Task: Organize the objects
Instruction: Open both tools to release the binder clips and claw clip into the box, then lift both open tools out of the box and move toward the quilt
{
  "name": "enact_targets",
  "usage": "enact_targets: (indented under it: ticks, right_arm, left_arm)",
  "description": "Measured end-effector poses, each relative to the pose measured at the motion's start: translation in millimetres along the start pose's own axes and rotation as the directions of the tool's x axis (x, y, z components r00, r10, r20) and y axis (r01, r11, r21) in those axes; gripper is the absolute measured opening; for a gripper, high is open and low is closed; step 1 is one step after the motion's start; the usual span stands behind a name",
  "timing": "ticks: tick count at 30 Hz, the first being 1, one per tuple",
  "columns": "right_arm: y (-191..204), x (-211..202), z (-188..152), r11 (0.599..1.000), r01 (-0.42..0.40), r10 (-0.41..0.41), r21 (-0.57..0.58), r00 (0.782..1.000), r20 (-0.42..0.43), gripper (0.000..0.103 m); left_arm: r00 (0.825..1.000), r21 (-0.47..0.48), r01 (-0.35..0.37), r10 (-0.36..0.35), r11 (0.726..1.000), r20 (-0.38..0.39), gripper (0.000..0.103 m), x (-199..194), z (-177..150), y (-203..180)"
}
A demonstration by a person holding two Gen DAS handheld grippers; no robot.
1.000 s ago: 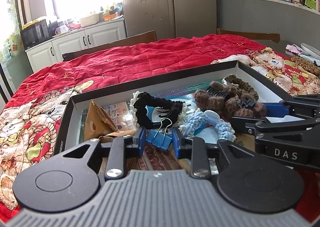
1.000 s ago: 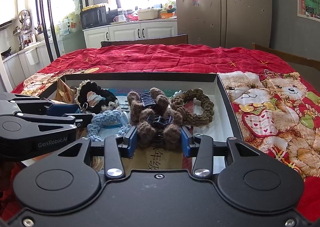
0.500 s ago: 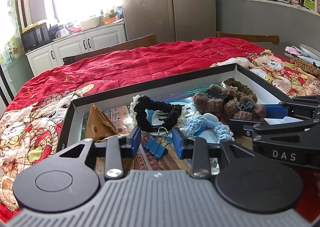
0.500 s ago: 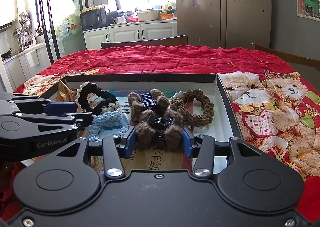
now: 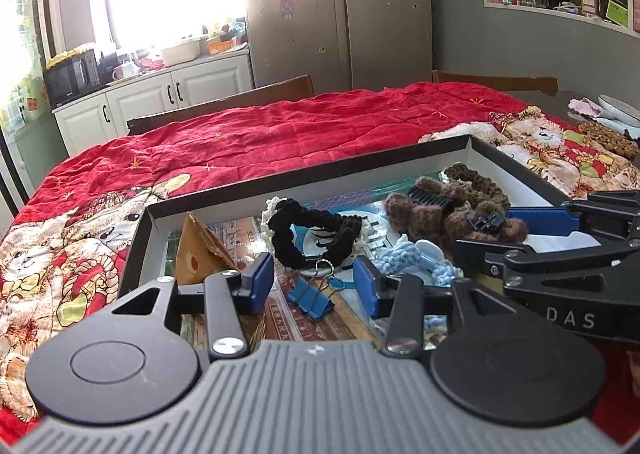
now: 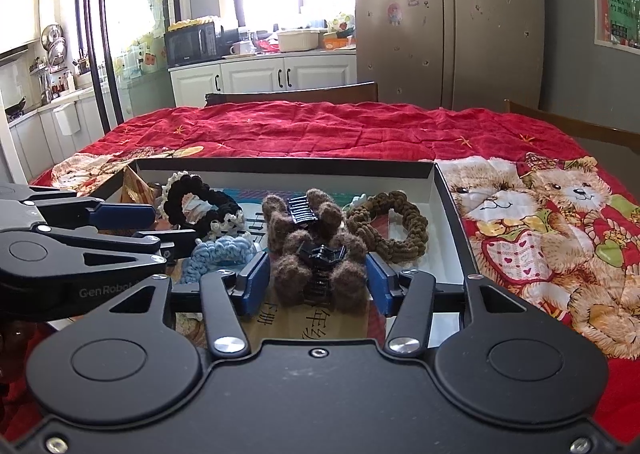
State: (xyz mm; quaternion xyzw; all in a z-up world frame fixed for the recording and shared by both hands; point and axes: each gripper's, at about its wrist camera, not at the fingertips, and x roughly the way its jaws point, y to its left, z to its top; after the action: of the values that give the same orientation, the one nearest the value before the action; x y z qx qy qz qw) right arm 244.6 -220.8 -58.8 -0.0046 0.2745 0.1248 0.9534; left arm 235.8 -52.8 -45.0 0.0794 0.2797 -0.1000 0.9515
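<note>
While both grippers hang over the near end of the shallow black-rimmed box (image 6: 280, 165), each has just been opening its fingers. The box sits on a red quilted cloth w/ teddy-bear print (image 6: 320, 125) that covers the counter.

Left gripper (image 5: 314, 284): fingers apart, not pressing anything. The blue binder clip (image 5: 310, 298) lies on the box floor between them, tipped on its side, wire handles toward the far side, clear of both blue pads. Just beyond it sits the black scrunchie (image 5: 308, 234) w/ a cream one tucked under it; the light-blue knit scrunchie (image 5: 404, 258) lies near the right finger. A tan triangular paper piece (image 5: 200, 254) stands by the box's left wall.

Right gripper (image 6: 316, 280): fingers also spread, one either side of the near brown fuzzy hair claw (image 6: 320, 266). A sliver of gap shows on each side, so the pads don't seem to press it; it rests on the box floor. A 2nd brown fuzzy claw (image 6: 304, 209) w/ black teeth lies right behind, touching it. The brown braided scrunchie (image 6: 388, 221) sits to the right, near the box's right wall.

Each gripper shows side-on in the other's view, close beside one another.
</note>
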Motion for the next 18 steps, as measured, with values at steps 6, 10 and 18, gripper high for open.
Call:
enact_targets:
  ticks: [6, 10, 18]
  right_arm:
    - [1.8, -5.0, 2.2, 1.000, 0.000, 0.000, -0.007, 1.000, 0.013, 0.051]
    - [2.7, -11.5, 4.8, 1.000, -0.004, 0.004, -0.005, 1.000, 0.029, 0.051]
    - [2.6, -36.5, 14.1, 1.000, -0.024, 0.023, 0.011, 0.997, 0.079, 0.052]
  left_arm:
    - [1.000, -0.005, 0.010, -0.010, 1.000, 0.025, 0.064, -8.3, 2.9, -0.9]
    - [0.999, -0.005, 0.014, -0.014, 1.000, 0.040, 0.065, -14.3, 5.0, -2.3]
    - [0.996, -0.022, 0.031, -0.029, 0.999, 0.090, 0.066, -39.6, 13.0, -1.2]
